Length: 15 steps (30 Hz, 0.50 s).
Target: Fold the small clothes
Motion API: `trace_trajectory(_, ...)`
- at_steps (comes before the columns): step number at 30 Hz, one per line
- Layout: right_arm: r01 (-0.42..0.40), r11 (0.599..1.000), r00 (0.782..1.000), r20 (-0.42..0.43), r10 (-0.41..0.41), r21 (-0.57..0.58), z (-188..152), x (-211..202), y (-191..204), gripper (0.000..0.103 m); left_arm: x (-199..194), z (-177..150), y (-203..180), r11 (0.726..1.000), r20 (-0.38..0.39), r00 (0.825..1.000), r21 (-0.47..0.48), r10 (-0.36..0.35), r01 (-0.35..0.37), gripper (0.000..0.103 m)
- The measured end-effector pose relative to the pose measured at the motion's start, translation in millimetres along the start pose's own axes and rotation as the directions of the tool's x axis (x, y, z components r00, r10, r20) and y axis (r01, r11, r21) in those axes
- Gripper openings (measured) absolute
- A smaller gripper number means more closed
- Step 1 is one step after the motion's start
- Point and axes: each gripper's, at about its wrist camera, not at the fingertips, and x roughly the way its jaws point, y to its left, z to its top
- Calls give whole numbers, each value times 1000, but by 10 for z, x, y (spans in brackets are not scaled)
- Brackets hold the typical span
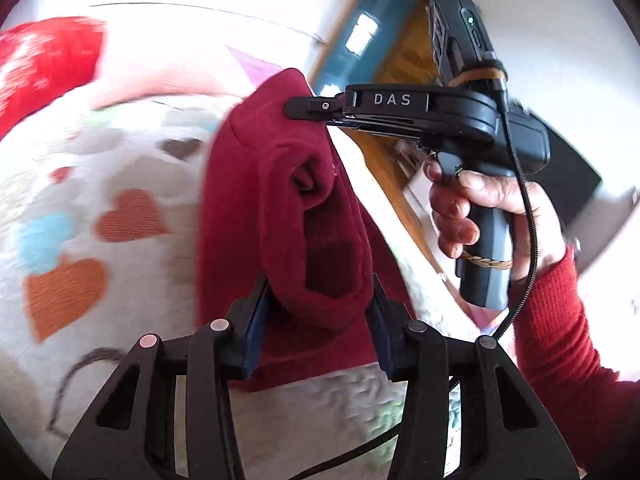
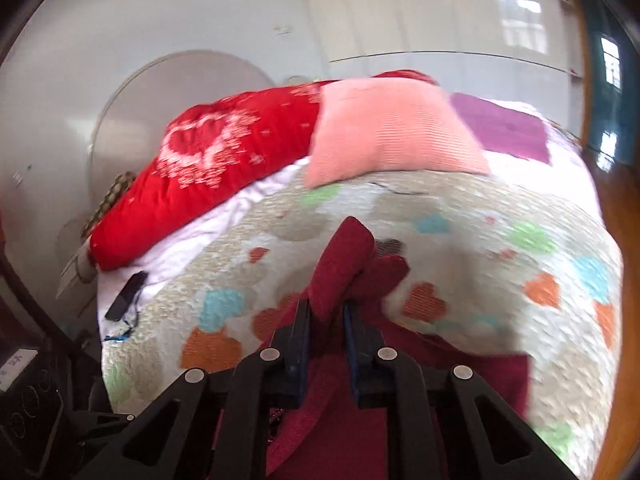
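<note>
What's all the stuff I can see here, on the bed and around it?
Garment: one, dark red, lifted over the bed, held at two spots.
Quilt: one, cream with coloured hearts, covering the bed.
Duvet: one, red with white print, far end of bed.
Pillow: one, pink, against the duvet.
Purple cloth: one, right of the pillow.
Phone: one, dark, on the white sheet at left.
Left gripper: black, garment bunched between its fingers.
Right gripper: black, shut on the garment.
Hand: one, red sleeve, holding the right gripper.
</note>
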Motion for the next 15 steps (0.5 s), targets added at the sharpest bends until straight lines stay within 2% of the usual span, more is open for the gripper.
trace_trajectory(3,65,988,998,-23,-63,140,-364,-109,-577,13,428,-87,-217,999,-94,995,28,-15,17,44)
trace_trajectory(5,114,969,993,-62,-103,219,-585,-49,-878,8,632,-146,-289,999,-165,986,46,-3,10,44)
trace_trajectory(7,114,947,990,-112,-84,301,-835,92,-1162,8,631,-194,-338,998,-202,979,53,-14,25,44)
trace_trajectory(10,34,917,998,-68,-7,398,-988,93,-1312,12,318,-184,-404,993,-166,986,121,16,4,44)
trace_trajectory(11,6,906,999,-43,13,424,-996,41,-1335,19,195,-144,-374,990,-144,989,139,27,-7,44)
trace_trajectory(12,-32,896,999,-12,42,442,-995,-13,-1338,38,82,-99,-350,988,-114,993,151,44,-27,44)
trace_trajectory(14,-87,882,996,34,80,463,-1003,-114,-1272,64,-71,-38,-273,984,-55,994,159,90,-80,44)
trace_trajectory(15,-95,881,995,37,88,464,-999,-127,-1233,64,-102,-23,-235,982,-40,993,164,107,-99,44)
